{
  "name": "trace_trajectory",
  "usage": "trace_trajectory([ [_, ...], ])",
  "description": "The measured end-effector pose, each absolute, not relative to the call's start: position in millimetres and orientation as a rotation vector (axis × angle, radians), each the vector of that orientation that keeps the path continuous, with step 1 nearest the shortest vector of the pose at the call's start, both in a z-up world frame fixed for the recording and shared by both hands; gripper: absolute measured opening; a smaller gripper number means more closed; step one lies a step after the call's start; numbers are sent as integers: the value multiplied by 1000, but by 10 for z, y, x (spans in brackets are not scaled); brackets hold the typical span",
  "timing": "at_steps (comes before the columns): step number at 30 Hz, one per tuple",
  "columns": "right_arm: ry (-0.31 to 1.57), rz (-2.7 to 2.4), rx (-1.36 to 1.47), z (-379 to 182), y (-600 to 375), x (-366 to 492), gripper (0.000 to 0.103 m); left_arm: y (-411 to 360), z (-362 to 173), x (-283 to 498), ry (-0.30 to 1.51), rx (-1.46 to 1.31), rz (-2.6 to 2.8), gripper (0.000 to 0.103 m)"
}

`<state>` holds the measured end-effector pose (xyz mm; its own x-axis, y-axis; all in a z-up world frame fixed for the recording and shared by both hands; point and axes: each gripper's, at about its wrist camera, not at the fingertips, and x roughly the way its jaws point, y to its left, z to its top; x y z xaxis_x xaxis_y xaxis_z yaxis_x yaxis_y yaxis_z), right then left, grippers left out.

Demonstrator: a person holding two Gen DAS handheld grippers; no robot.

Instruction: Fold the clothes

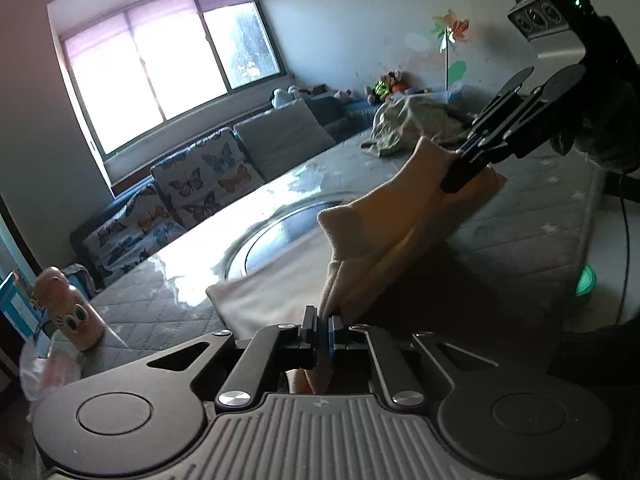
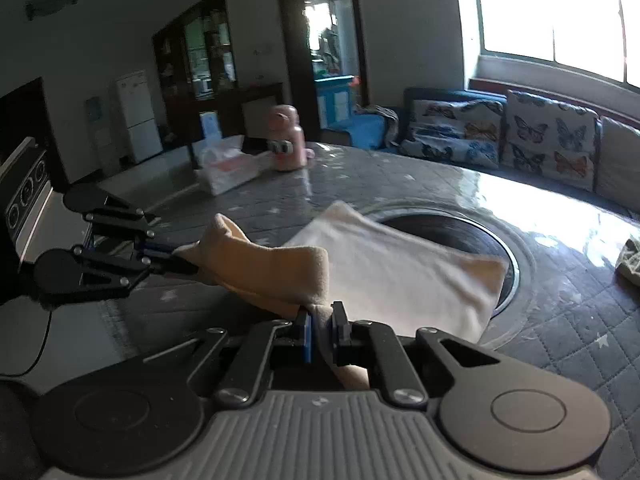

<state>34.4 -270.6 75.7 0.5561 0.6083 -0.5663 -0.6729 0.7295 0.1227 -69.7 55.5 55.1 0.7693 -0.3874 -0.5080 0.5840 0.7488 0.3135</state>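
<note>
Two grippers are both clamped on the same cream-colored cloth [image 2: 400, 276] right now. The left gripper [image 1: 324, 330] has its jaws pinched tight on one edge of the fabric, and the right gripper [image 2: 322, 330] is doing the same on another edge, with the cloth bunched up between its blue-padded fingers [image 2: 307, 336]. The lifted edge runs between the two of them above the table [image 2: 560, 320], while the rest of the cloth drapes down onto the gray quilted cover and partly over the round glass inset [image 2: 460, 232] in the middle. Further back on the table there's a pink bottle [image 2: 286, 140] with cartoon eyes and a plastic bag [image 2: 228, 168] next to it. Another crumpled greenish garment [image 1: 400, 128] sits at the far end. Butterfly-print sofa cushions [image 2: 548, 136] sit under the window.
</note>
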Motion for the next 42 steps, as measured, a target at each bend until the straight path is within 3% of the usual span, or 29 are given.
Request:
trace_trajectory([
  [4,624,755,-113,847,-2688,304,8,545,650,-718,412,471,-538,6],
  [12,644,693,-85,825,-2597,904,8,428,543,-45,423,446,-458,6],
  [25,744,574,-71,285,-2394,1921,9,285,40,1230,619,383,-357,6],
  [33,777,475,8,-51,-2451,2126,19,314,-71,1446,651,364,-303,17],
  [38,782,480,48,-35,-2526,2117,20,357,-23,1578,643,356,-269,17],
  [42,767,497,34,6,-2473,2125,28,381,50,1624,642,319,-258,17],
])
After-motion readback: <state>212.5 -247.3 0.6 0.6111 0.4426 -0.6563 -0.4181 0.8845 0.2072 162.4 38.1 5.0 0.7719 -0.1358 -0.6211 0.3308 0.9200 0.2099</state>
